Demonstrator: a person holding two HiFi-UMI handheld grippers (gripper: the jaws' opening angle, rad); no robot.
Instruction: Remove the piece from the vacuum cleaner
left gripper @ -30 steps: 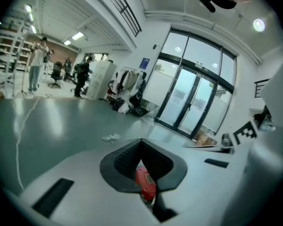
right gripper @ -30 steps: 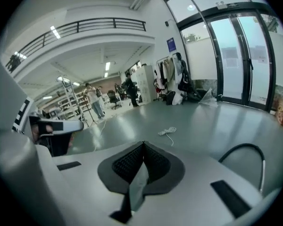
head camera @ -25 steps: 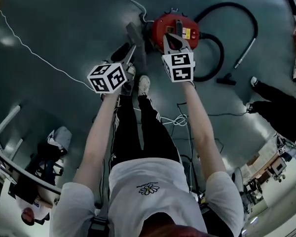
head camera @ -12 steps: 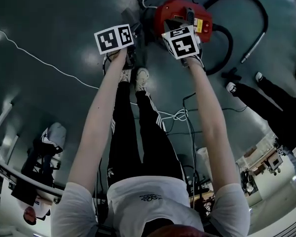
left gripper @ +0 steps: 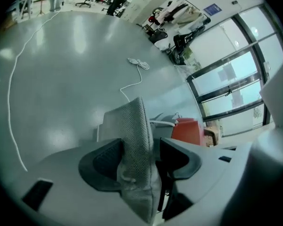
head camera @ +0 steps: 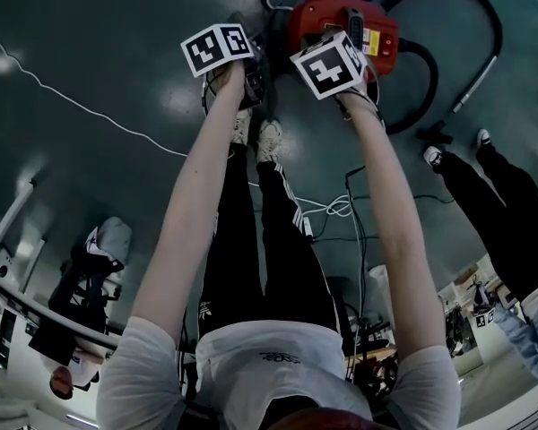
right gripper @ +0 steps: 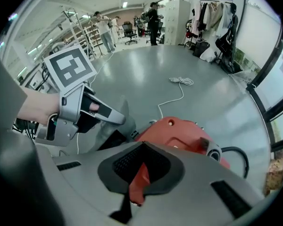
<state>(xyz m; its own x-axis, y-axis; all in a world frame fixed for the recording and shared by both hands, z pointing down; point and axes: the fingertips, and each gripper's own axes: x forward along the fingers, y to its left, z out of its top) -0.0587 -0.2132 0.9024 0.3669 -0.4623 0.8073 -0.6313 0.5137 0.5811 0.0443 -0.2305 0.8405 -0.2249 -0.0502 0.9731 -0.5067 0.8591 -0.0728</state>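
Note:
The red vacuum cleaner (head camera: 363,21) sits on the grey floor ahead of the person's feet. A grey fabric piece (left gripper: 134,135) stands up at its left side. It is between the jaws of my left gripper (left gripper: 141,157), which have just been opening. The left pad (left gripper: 104,161) lies against the fabric and the right pad (left gripper: 179,157) stands off it. My right gripper (right gripper: 140,166) is on top of the red body (right gripper: 179,133), shut on a red part (right gripper: 137,180) of it. The right gripper view also shows the left gripper (right gripper: 114,118) beside the grey piece (right gripper: 124,106).
A black hose (head camera: 448,16) loops from the vacuum to the right and ends in a floor nozzle (head camera: 435,134). A white cord (head camera: 72,97) runs across the floor at left. More cables (head camera: 332,209) lie by the person's legs. Another person's legs (head camera: 493,195) stand at right.
Both grippers have sunk toward the vacuum cleaner, moving up the head view. The left one swung in from the left to the vacuum's left side.

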